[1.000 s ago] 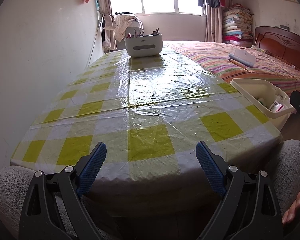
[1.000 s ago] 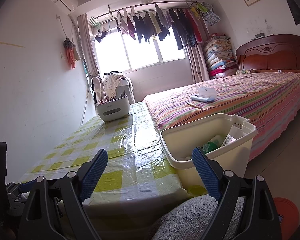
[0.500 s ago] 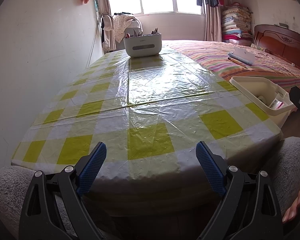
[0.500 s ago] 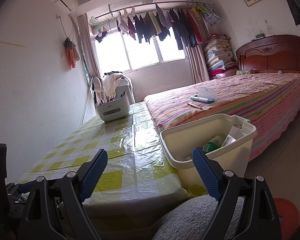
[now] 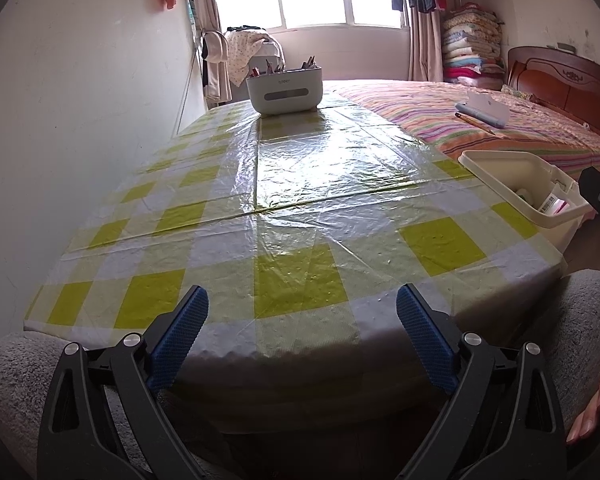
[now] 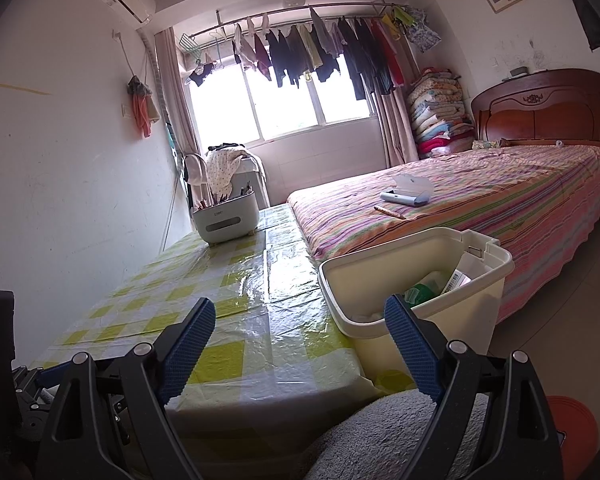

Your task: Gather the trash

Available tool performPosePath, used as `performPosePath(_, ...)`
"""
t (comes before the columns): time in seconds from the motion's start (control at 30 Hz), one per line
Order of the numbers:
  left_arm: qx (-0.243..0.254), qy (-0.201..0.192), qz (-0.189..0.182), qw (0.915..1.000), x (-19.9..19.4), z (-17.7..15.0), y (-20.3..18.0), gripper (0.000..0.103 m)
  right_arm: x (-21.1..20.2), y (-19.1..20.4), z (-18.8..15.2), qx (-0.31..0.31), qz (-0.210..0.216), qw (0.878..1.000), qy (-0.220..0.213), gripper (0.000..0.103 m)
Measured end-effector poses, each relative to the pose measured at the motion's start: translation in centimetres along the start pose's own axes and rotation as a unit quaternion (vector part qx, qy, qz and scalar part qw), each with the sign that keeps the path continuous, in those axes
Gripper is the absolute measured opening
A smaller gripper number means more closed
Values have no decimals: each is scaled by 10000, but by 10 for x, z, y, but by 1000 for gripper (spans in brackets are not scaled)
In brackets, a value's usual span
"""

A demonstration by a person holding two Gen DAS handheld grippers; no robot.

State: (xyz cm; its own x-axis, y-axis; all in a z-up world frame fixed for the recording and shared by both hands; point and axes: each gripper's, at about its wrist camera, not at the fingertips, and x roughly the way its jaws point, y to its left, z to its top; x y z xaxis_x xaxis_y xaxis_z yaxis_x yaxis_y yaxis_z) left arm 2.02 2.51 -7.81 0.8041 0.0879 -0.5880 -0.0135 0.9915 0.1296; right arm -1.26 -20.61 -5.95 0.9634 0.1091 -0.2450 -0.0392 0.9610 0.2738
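Observation:
A cream trash bin stands beside the table's right edge, between table and bed. It holds a green item and a white barcoded packet; the bin and packet also show in the left wrist view. My left gripper hovers over the near edge of the checked tablecloth; its jaws are opening with nothing between them. My right gripper stands open and empty near the table's front right corner, its right finger in front of the bin.
A white caddy of utensils sits at the table's far end. The striped bed on the right carries a blue-and-white case and a pen. A person's grey fleece-covered legs are below the table edge. An orange object lies on the floor.
The left gripper's jaws have spread slightly wider. Nothing else has moved.

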Motion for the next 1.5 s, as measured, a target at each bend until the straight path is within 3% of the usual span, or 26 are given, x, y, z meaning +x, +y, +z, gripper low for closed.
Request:
performPosePath(0.67, 443, -120, 158, 9988, -4, -2, -15, 94, -1, -1, 1, 46, 16, 10000, -1, 84)
performPosePath(0.87, 445, -162, -74, 9988, -9, -3, -17, 96, -1, -1, 1, 48, 16, 10000, 0, 84)
performPosePath(1.2, 700, -367, -114, 9968, -16, -5, -27, 96, -1, -1, 1, 45, 16, 10000, 4, 84)
performPosePath(1.33, 608, -408, -275, 9969, -18, -5, -25, 96, -1, -1, 1, 46, 17, 10000, 3, 84)
performPosePath(1.5, 500, -356, -200, 9979, -15, -5, -22, 96, -1, -1, 1, 47, 16, 10000, 4, 84)
